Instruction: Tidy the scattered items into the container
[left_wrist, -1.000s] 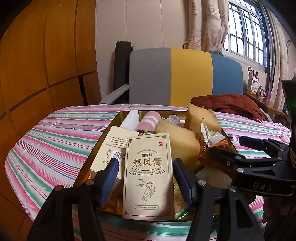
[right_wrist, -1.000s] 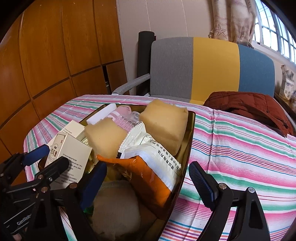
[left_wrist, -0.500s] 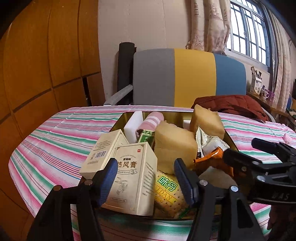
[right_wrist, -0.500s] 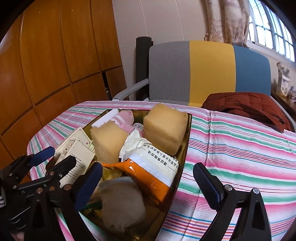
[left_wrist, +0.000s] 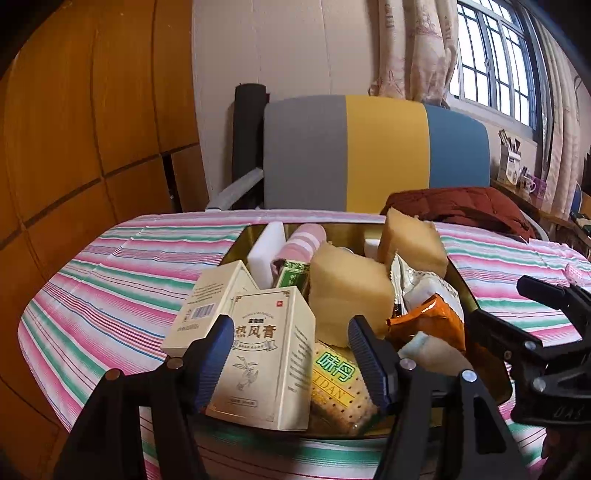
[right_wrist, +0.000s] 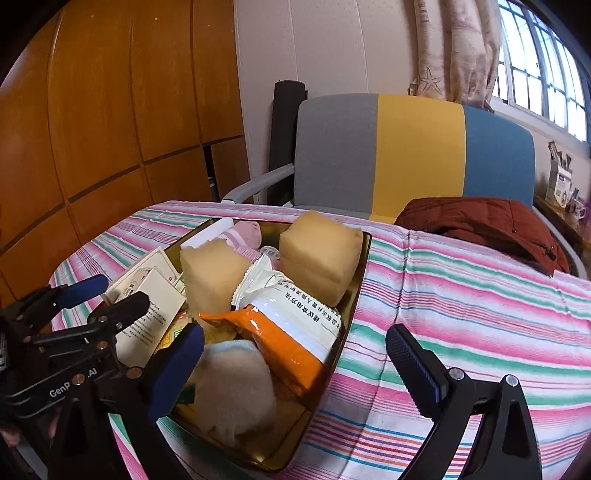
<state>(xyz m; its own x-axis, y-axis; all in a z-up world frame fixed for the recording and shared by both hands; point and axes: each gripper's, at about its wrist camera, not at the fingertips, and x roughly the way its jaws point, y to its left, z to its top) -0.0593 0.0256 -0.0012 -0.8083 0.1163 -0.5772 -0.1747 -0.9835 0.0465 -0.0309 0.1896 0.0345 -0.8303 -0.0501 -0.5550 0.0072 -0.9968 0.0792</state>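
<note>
A gold tray (left_wrist: 466, 291) on the striped table holds several items. A beige box with printed characters (left_wrist: 266, 350) stands at its near edge between the fingers of my left gripper (left_wrist: 291, 354). The gripper is open and its right pad is clear of the box. Beside the box lean a cream barcode box (left_wrist: 210, 299) and a biscuit pack (left_wrist: 332, 376). Two tan blocks (right_wrist: 210, 277) (right_wrist: 317, 251) and an orange-and-white packet (right_wrist: 291, 325) fill the middle. My right gripper (right_wrist: 293, 347) hangs wide open above the packet and a fuzzy pale bundle (right_wrist: 232, 387), touching neither.
The pink, green and white striped tablecloth (right_wrist: 461, 314) spreads to the right of the tray. Behind the table stands a grey, yellow and blue chair (right_wrist: 413, 147) with a dark red jacket (right_wrist: 480, 221). Wooden panels (right_wrist: 110, 129) line the left wall.
The beige box left my left gripper and now stands tilted in the tray. My right gripper let go of the orange packet, spread wider and drew back a little.
</note>
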